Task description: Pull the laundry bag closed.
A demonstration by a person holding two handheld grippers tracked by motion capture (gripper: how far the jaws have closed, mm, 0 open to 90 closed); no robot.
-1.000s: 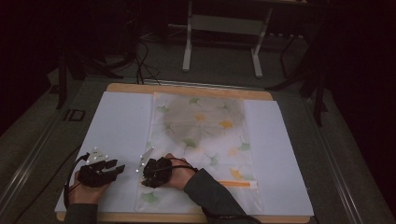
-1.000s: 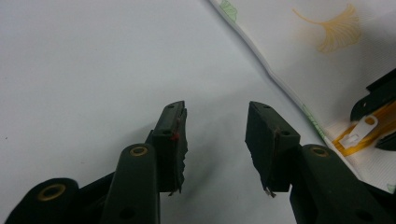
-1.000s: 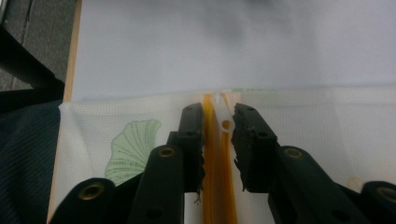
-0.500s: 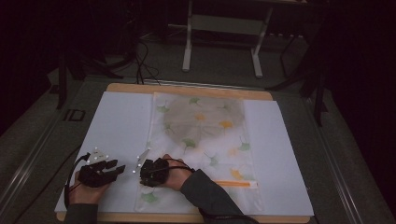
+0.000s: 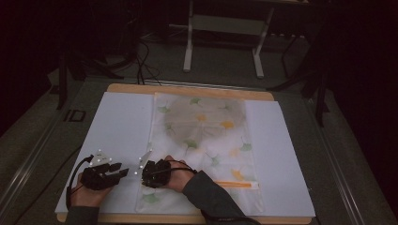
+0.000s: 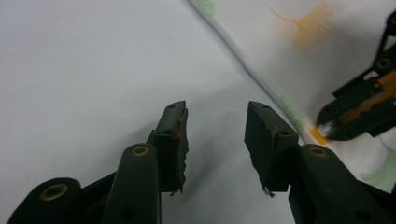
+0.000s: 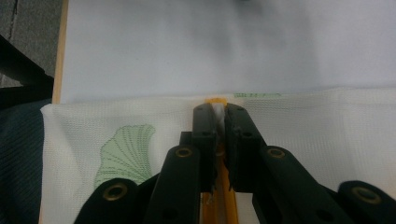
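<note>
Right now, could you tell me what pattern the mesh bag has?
The mesh bag is white with green and orange fan-shaped leaves, clearest in the high view.

Bag [image 7: 327,135] is fine white mesh cloth, matt, visibly woven, with printed green and orange leaf motifs and an orange zipper tape [image 7: 215,100] that looks like smooth plastic. Table [image 5: 187,89] edge is light bare wood, top covered by a white sheet [image 6: 93,70], smooth and matt, paper-like. The left gripper [image 6: 215,135] and right gripper [image 7: 217,122] have black matt plastic jaws with brass-coloured metal rivets; the left's pads [image 6: 268,144] are dark with rough, frayed edges.
</note>
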